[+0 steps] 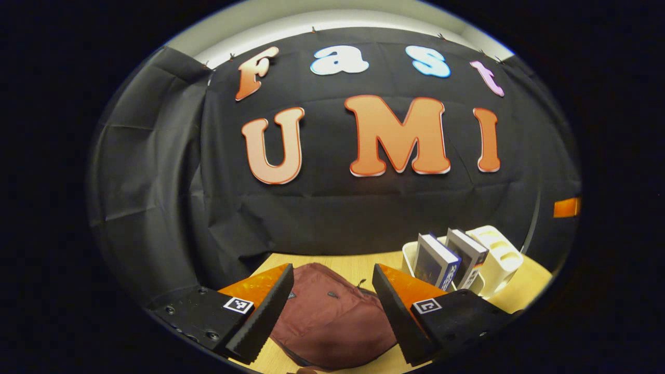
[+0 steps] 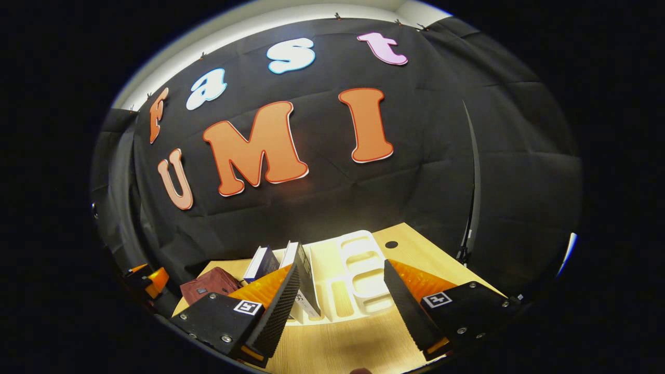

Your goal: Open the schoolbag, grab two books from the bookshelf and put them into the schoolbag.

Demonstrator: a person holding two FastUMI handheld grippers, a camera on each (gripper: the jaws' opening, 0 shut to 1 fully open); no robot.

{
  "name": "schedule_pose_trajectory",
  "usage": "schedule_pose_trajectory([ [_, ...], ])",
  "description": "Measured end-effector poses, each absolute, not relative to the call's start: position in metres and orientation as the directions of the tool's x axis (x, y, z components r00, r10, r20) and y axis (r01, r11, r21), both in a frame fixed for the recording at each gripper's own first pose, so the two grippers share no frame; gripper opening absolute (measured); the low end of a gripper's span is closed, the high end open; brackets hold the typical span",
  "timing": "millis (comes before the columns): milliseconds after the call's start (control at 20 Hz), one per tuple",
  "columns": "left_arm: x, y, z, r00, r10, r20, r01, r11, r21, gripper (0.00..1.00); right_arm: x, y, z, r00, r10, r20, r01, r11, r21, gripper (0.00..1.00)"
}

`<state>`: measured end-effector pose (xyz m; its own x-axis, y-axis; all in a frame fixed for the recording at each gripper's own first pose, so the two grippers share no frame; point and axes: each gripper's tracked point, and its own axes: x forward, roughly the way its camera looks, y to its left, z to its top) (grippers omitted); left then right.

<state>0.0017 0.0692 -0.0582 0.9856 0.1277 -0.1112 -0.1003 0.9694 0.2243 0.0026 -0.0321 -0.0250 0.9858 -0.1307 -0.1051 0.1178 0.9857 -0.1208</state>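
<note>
Up front in the left gripper view, the left gripper [image 1: 332, 306] hangs with fingers spread over the dark red schoolbag [image 1: 332, 317], which lies closed on the wooden table [image 1: 358, 267]; two books [image 1: 451, 257] stand tilted in the white bookshelf [image 1: 499, 257] toward the table's far right corner. Over in the right gripper view, the right gripper [image 2: 340, 306] is spread wide before the bookshelf [image 2: 358, 275], books [image 2: 291, 272] leaning at its left end, schoolbag [image 2: 208, 285] beyond them near the table's left edge.

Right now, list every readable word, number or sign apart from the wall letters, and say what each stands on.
No text reads clearly.
Two books in the white bookshelf: spine print too blurred.
Schoolbag: small patch, illegible.
Claws: square coded markers, no words.
</note>
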Motion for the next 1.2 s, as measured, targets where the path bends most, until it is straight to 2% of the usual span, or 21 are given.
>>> schedule_pose_trajectory([
  [250, -0.001, 0.056, -0.133, 0.96, 0.14, -0.244, -0.034, 0.92, 0.391, 0.96, -0.001, -0.059, -0.046, 0.972, -0.177, -0.155, 0.16, 0.98, -0.117, 0.96],
  [300, -0.004, 0.051, -0.149, 0.951, 0.142, -0.275, -0.01, 0.902, 0.431, 1.0, -0.002, -0.064, -0.05, 0.968, -0.185, -0.169, 0.167, 0.979, -0.116, 0.97],
  [350, -0.006, 0.047, -0.168, 0.941, 0.144, -0.307, 0.018, 0.883, 0.468, 0.96, -0.003, -0.068, -0.055, 0.964, -0.193, -0.182, 0.174, 0.978, -0.116, 0.97],
  [550, -0.019, 0.025, -0.254, 0.873, 0.155, -0.462, 0.145, 0.823, 0.55, 0.98, -0.007, -0.086, -0.064, 0.95, -0.219, -0.221, 0.198, 0.974, -0.113, 0.97],
  [700, -0.019, 0.015, -0.302, 0.833, 0.17, -0.527, 0.228, 0.762, 0.606, 0.98, -0.01, -0.098, -0.069, 0.94, -0.237, -0.247, 0.214, 0.97, -0.118, 0.97],
  [900, -0.019, 0.02, -0.333, 0.816, 0.241, -0.526, 0.246, 0.678, 0.692, 0.98, -0.013, -0.111, -0.074, 0.927, -0.253, -0.276, 0.229, 0.966, -0.116, 0.97],
  [1200, 0.002, 0.027, -0.351, 0.79, 0.284, -0.543, 0.26, 0.648, 0.716, 0.98, -0.012, -0.119, -0.084, 0.912, -0.262, -0.315, 0.242, 0.965, -0.101, 0.97],
])
